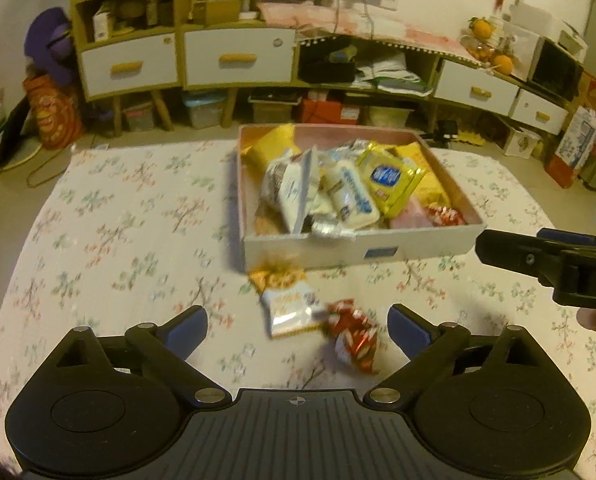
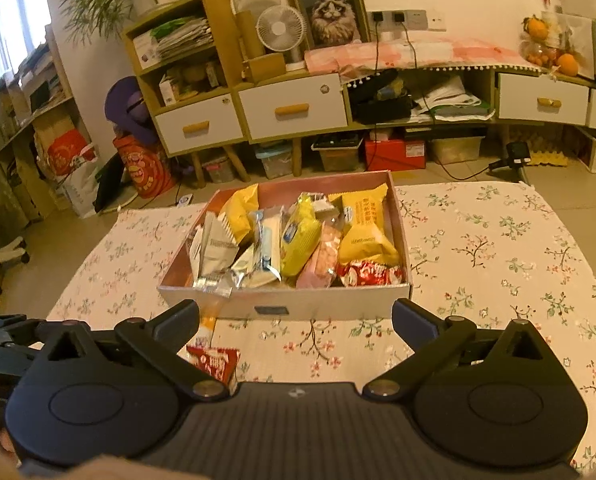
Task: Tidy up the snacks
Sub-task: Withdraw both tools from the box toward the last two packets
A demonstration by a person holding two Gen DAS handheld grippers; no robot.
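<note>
Both your hand-held grippers, left [image 1: 298, 330] and right [image 2: 295, 326], stand spread and empty. The snack box [image 1: 318, 250] sits on the floral counter [image 1: 117, 240]; two snack packets [image 1: 291, 314] lie just before it.

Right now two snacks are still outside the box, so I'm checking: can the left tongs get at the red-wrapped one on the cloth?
Probably yes. The left tongs stand open and empty, and the red-wrapped snack lies on the cloth between their fingers, with only the white and yellow packet touching its side.
</note>
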